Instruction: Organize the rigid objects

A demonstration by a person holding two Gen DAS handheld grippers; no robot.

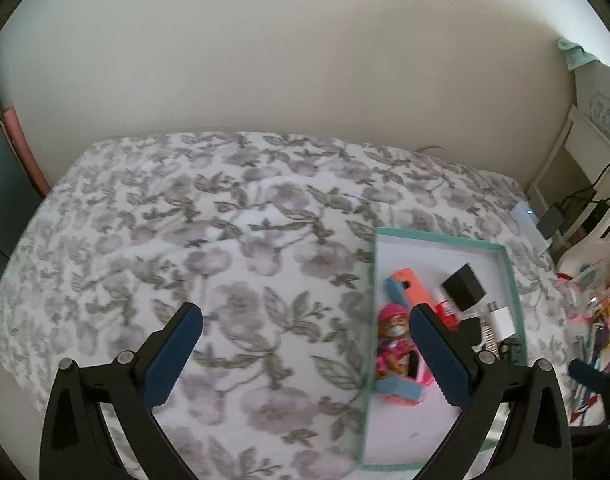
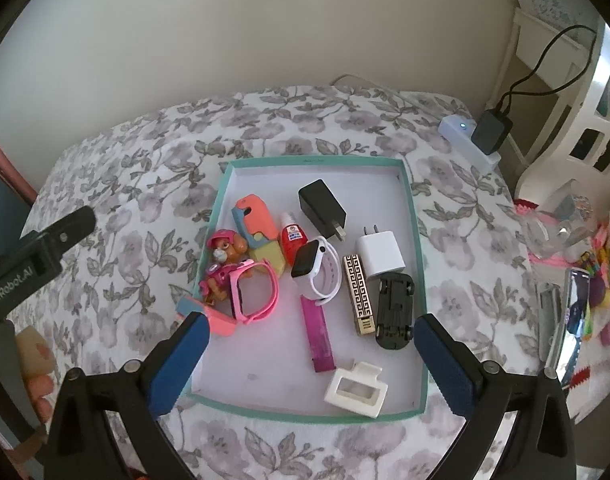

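Observation:
A shallow teal-rimmed box [image 2: 413,216] lies on a floral bedspread and holds small rigid items: a pink dog figure [image 2: 221,258], a pink watch [image 2: 257,296], an orange-and-blue toy [image 2: 255,216], a red bottle [image 2: 293,240], a white watch [image 2: 317,270], a black charger [image 2: 321,204], a white charger [image 2: 381,256], a patterned gold lighter [image 2: 357,294], a black toy car [image 2: 393,310], a magenta strip [image 2: 319,336] and a white clip [image 2: 357,390]. My right gripper [image 2: 311,340] is open and empty above the box's near end. My left gripper [image 1: 305,336] is open and empty over the bedspread, left of the box [image 1: 511,276].
The floral bedspread [image 1: 225,240] spreads wide to the left of the box. A white power strip with a black adapter [image 2: 491,130] sits at the bed's far right corner. Toys and a phone [image 2: 573,312] crowd the right edge. A plain wall runs behind.

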